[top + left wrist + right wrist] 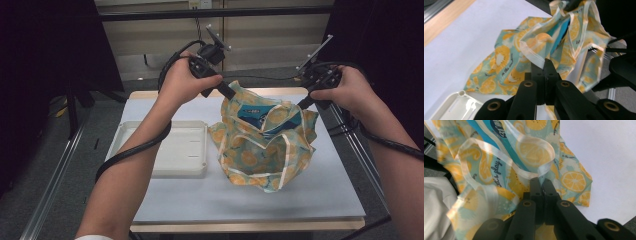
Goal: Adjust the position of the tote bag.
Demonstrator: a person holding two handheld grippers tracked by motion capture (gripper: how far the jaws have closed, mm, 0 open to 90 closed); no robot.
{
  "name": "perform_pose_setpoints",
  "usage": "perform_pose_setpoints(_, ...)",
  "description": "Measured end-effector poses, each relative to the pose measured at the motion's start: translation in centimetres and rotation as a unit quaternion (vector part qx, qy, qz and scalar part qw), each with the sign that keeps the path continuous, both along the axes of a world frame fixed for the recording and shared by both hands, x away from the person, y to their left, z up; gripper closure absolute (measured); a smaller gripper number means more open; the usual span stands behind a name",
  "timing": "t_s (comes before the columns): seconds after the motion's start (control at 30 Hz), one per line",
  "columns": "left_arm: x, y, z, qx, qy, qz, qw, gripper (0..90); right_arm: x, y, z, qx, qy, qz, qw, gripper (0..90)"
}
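While you are holding the bag up by its top edge, much of it is folding over itself, so you cannot see all the way inside. One blue packet is peeking out of the opening in the high view, and its far end is hidden by the cloth. The words on it are too small to read. The bag is one cloth bag with orange slices printed on it, and its bottom is resting on the white table, near the middle, just beside the one white tray. The tray's left corner is hiding behind your left arm.

You are holding two grippers, one in each hand. Your left gripper is clamping the pale hem of the bag at the left side of its opening, with the jaws pressed tight together on the cloth. Your right gripper is pinching the bag's edge at the right side, right where one pale strap is looping up. In the right gripper view the picture is blurring at the left, and a grey-white shape there is hard to make out
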State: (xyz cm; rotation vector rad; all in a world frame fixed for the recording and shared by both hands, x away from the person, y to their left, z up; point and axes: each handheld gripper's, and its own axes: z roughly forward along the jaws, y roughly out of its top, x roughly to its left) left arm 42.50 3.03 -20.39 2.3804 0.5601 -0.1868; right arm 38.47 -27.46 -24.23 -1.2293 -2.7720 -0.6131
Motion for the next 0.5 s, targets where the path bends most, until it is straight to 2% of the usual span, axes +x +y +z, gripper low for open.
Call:
perform_pose_setpoints(0.17, 0.9, -0.1, -0.1, 0.001, -0.004, 0.021, 0.9998, 89.9, 0.0, -0.1, -0.7, -0.007, 0.009, -0.002, 0.9999, 89.3)
perform_pose_setpoints(0.33, 1.8, -0.1, -1.4, 0.003, 0.004, 0.038, 0.9993, 89.9, 0.0, -0.2, -1.2, -0.015, 0.014, 0.0, 0.9998, 89.4)
perform_pose_setpoints(0.5, 2.4, 0.1, -2.8, 0.013, 0.014, 0.047, 0.9987, 89.8, -0.1, -0.4, -1.6, -0.025, 0.019, 0.0, 0.9995, 89.2)
